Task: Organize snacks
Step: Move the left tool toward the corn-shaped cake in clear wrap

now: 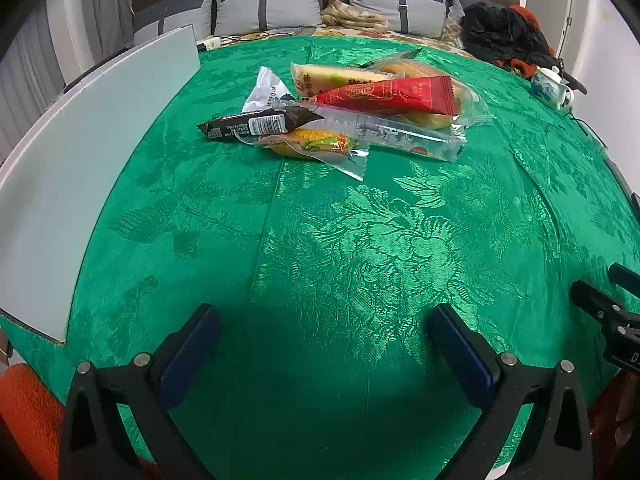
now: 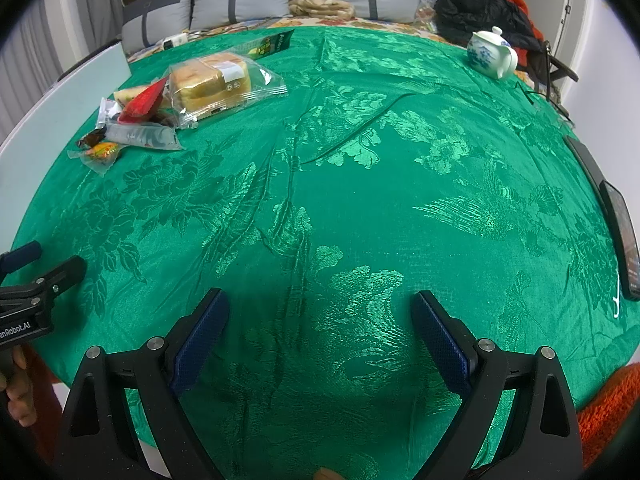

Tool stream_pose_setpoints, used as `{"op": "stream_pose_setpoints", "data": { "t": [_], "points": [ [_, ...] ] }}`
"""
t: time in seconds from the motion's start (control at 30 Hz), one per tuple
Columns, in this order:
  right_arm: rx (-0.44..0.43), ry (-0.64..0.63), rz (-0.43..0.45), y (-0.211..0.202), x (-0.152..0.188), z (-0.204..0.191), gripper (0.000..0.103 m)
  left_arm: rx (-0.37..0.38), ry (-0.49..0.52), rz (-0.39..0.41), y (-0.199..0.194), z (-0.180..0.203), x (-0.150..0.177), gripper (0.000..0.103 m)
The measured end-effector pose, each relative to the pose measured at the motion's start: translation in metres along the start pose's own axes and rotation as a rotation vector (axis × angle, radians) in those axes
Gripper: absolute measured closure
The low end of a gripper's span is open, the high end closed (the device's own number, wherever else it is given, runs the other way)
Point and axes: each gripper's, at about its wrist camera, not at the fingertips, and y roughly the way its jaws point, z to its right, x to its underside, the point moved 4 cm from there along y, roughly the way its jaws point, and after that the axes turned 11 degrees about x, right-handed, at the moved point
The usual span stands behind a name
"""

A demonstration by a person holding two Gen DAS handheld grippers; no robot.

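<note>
Both the left tongs and right tongs hang spread and empty at the near worktop edge, the snack pile lying far-left, long axes mostly crosswise, judged nearer the left tongs.

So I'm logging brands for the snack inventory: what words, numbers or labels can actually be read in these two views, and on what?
"enRobot.AI", cut off at the frame edge: white label on the black left gripper, right wrist view.
"D", cut off: right gripper body, left wrist view.
Barcode digits on the black snack wrapper: too small to read.
Gold characters on the red snack packet: too blurred.
Print on the green packet and the clear bread bag: unreadable.
</note>
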Motion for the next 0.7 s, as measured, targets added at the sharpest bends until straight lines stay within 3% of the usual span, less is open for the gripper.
{"op": "stream_pose_setpoints", "data": {
  "t": [0.27, 0.43, 0.57, 0.7],
  "points": [
    [-0.001, -0.002, 0.0, 0.0, 0.0, 0.0, 0.008, -0.004, -0.016, -0.011, 0.001, -0.001, -0.003, 0.0],
    [-0.003, -0.007, -0.002, -0.001, -0.001, 0.0, 0.008, 0.007, -0.1, -0.044, -0.001, -0.014, -0.01, 0.0],
    [-0.003, -0.006, -0.002, -0.001, -0.001, 0.0, 0.008, 0.064, -0.218, -0.015, -0.003, -0.035, -0.036, 0.0],
    [-0.004, -0.007, 0.001, 0.0, -0.001, 0.0, 0.008, 0.084, -0.256, 0.003, 0.007, -0.041, -0.078, 0.0]
  ]
}}
